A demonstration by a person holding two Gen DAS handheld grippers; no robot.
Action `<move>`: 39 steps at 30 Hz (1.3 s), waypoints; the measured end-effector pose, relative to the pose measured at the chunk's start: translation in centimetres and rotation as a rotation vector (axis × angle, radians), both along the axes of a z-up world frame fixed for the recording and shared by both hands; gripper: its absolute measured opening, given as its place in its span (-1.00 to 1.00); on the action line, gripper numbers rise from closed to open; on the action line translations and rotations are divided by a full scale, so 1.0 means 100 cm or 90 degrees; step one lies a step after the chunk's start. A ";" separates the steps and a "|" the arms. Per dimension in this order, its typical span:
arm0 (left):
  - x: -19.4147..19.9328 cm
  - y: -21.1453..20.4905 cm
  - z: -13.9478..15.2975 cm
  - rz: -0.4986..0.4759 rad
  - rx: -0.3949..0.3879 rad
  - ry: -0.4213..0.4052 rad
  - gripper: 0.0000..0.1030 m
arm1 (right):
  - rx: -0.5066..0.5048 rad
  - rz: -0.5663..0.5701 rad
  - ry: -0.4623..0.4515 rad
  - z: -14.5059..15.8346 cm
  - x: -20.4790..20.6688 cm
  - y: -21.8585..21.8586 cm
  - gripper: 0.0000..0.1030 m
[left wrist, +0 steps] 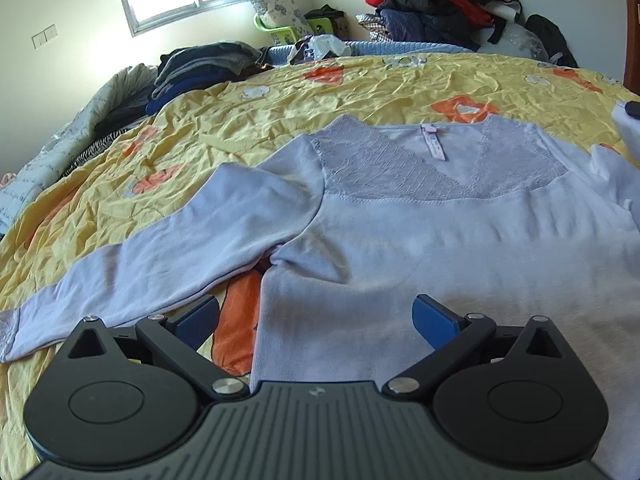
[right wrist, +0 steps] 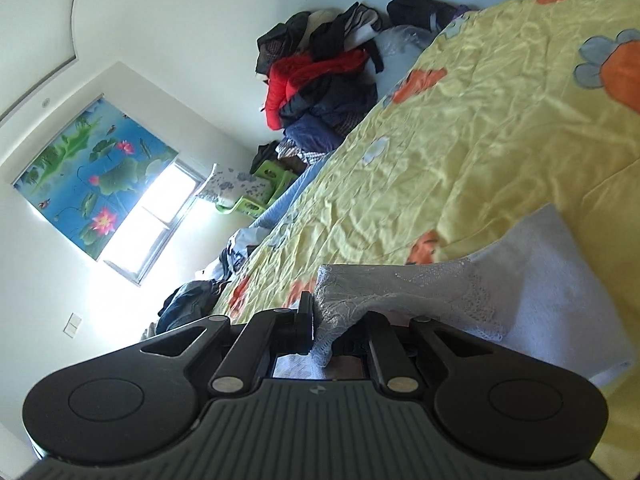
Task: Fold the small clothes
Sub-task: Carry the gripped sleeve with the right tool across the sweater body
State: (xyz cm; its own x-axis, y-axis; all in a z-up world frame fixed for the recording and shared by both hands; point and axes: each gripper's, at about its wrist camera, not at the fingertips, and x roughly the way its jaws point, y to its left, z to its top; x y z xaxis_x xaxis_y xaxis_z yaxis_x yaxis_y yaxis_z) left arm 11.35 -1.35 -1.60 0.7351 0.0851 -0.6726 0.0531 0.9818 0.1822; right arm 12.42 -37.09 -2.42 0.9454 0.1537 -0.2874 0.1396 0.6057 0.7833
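Note:
A pale lilac long-sleeved top (left wrist: pixel 400 232) with a lace yoke lies flat on the yellow flowered bedspread (left wrist: pixel 280 108), neckline away from me. Its left sleeve (left wrist: pixel 160 256) stretches out to the left. My left gripper (left wrist: pixel 316 320) is open just above the top's lower body, its blue pads (left wrist: pixel 434 320) wide apart and empty. My right gripper (right wrist: pixel 340 328) is shut on the lace cuff of the other sleeve (right wrist: pixel 400 284) and holds it lifted off the bedspread (right wrist: pixel 500 140); the view is tilted sideways.
A stack of dark folded clothes (left wrist: pixel 200 68) lies at the bed's far left. A heap of red and dark jackets (left wrist: pixel 432 4) sits at the far right corner, also seen in the right wrist view (right wrist: pixel 320 80). A green stool (left wrist: pixel 280 28) stands under the window.

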 end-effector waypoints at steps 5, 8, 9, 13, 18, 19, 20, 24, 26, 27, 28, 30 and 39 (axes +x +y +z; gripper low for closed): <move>0.003 0.006 -0.003 0.014 -0.003 0.008 1.00 | 0.007 0.022 0.001 0.004 0.014 0.020 -0.79; 0.004 0.008 -0.004 0.015 0.000 0.009 1.00 | 0.007 0.032 0.001 0.006 0.020 0.031 -0.79; 0.004 0.008 -0.004 0.016 0.001 0.010 1.00 | 0.006 0.035 0.001 0.007 0.022 0.034 -0.79; 0.004 0.010 -0.004 0.019 0.000 0.012 1.00 | 0.008 0.049 0.002 0.011 0.031 0.044 -0.79; 0.005 0.013 -0.005 0.024 -0.003 0.015 1.00 | 0.010 0.072 0.002 0.015 0.041 0.060 -0.79; 0.005 0.013 -0.004 0.024 -0.002 0.015 1.00 | 0.009 0.075 0.003 0.016 0.044 0.064 -0.79; 0.005 0.014 -0.004 0.025 -0.002 0.014 1.00 | 0.008 0.079 0.004 0.016 0.045 0.067 -0.79; 0.006 0.018 -0.004 0.032 -0.003 0.015 1.00 | 0.008 0.094 0.010 0.016 0.053 0.080 -0.79; 0.006 0.020 -0.004 0.034 -0.005 0.016 1.00 | 0.007 0.099 0.012 0.015 0.055 0.086 -0.79; 0.006 0.021 -0.004 0.036 -0.005 0.017 1.00 | 0.006 0.102 0.013 0.015 0.057 0.089 -0.79; 0.006 0.022 -0.005 0.036 -0.006 0.017 1.00 | 0.005 0.105 0.014 0.015 0.058 0.092 -0.79; 0.007 0.023 -0.005 0.036 -0.004 0.017 1.00 | 0.004 0.110 0.016 0.015 0.061 0.097 -0.79; 0.007 0.028 -0.006 0.035 -0.013 0.024 1.00 | -0.007 0.143 0.020 0.018 0.078 0.121 -0.79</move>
State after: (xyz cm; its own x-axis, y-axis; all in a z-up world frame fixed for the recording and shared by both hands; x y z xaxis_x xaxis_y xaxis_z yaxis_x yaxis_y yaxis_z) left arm 12.03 1.42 -2.16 0.7042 0.1116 -0.7012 0.0047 0.9868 0.1617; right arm 20.22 -24.95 -0.61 0.8784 0.3560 -0.3188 0.0248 0.6323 0.7743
